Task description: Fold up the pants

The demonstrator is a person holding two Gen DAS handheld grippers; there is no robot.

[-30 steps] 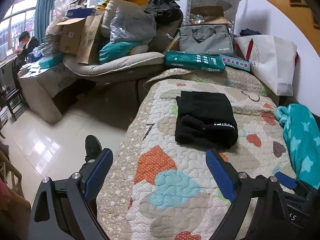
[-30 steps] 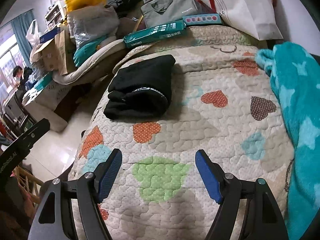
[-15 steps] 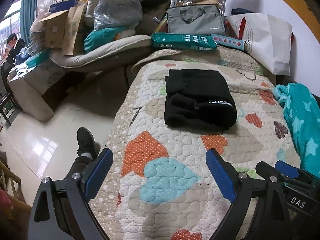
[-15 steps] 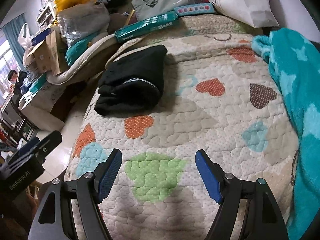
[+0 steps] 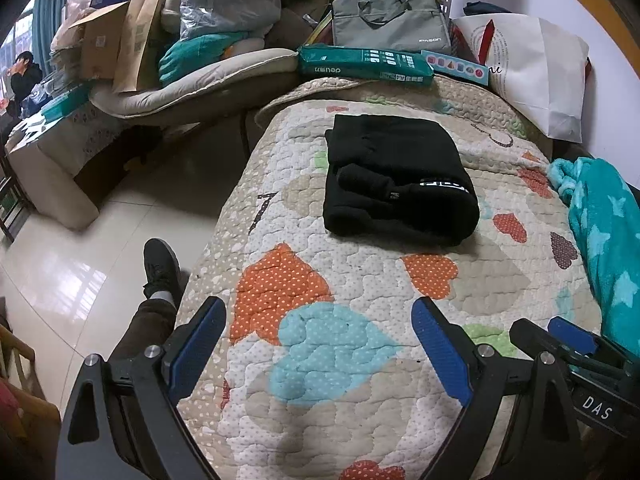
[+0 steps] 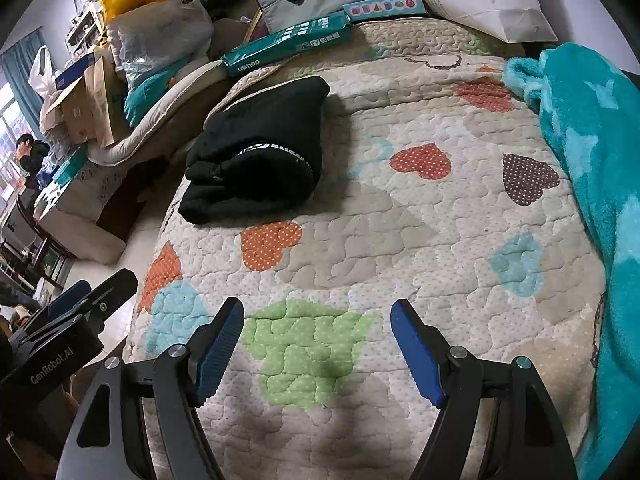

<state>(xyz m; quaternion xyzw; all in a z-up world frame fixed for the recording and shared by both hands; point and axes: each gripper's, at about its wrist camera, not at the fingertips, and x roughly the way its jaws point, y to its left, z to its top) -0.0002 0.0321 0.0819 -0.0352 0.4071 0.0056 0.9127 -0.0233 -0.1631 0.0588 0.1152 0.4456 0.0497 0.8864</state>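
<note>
Compared with a second ago, both cameras sit lower over the quilt and the black pants (image 5: 396, 184) fill more of the left view, so I read both grippers as having drifted a little toward the bundle. The pants lie as a compact folded stack on the heart-patterned quilt (image 5: 320, 360), at about 12 o'clock from my left gripper (image 5: 316, 344) and at 11 o'clock from my right gripper (image 6: 318, 340). A white-lettered band runs across the rolled near edge.

Both claws are released, jaws spread wide with nothing between them, hovering above the near end of the quilt and well apart from the pants. I judge the folding to be done, or nearly so: the stack looks squared and left to rest, which would explain why I keep both tools back and empty.

At 2 o'clock in the right view a teal star-patterned blanket (image 6: 592, 184) is heaped along the quilt's edge, apart from the pants. Beyond the pants, at 12 o'clock, a green paper ream (image 5: 366, 64) lies on the far edge, with a grey laptop bag (image 5: 388, 20) and a white paper bag (image 5: 536, 68) behind. My shoe (image 5: 160, 264) shows on the tiled floor at 9 o'clock. Nothing stands between the grippers and the stack.
</note>
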